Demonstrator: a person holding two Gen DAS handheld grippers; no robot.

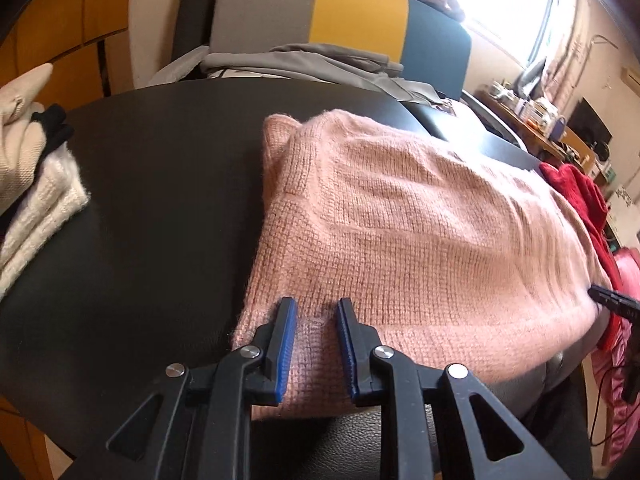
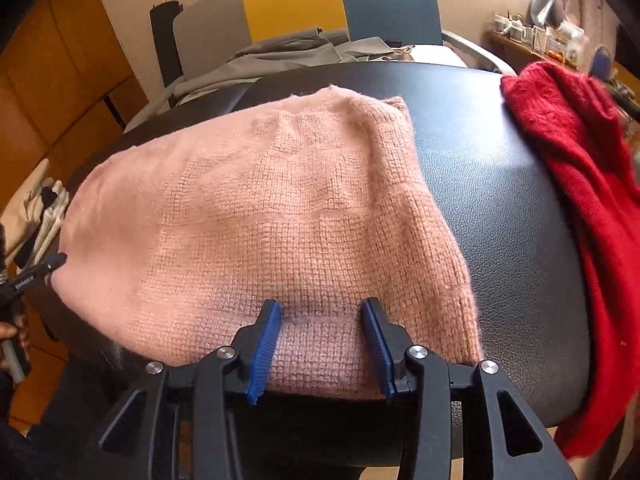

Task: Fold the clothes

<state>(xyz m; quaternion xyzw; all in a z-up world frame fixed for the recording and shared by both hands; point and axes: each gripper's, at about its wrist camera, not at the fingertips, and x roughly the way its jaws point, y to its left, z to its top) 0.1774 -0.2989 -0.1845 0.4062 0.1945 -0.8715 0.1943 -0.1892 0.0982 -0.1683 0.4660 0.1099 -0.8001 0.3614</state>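
My left gripper (image 1: 316, 312) has its blue-padded jaws apart, straddling the near hem of the folded pink knitted sweater (image 1: 420, 232) without pinching it. My right gripper (image 2: 322, 314) is spread wider, its jaws also set over that near hem, closer to the sweater's right corner. The sweater lies folded flat on the round black leather-textured table (image 2: 500, 208). To its right a fuzzy red knitted garment (image 2: 580, 168) drapes over the table edge. At the left sits a stack of folded white and cream knitwear (image 1: 36, 192). Beyond the table, grey clothing (image 1: 304, 64) is heaped on a grey, yellow and blue chair (image 1: 352, 16).
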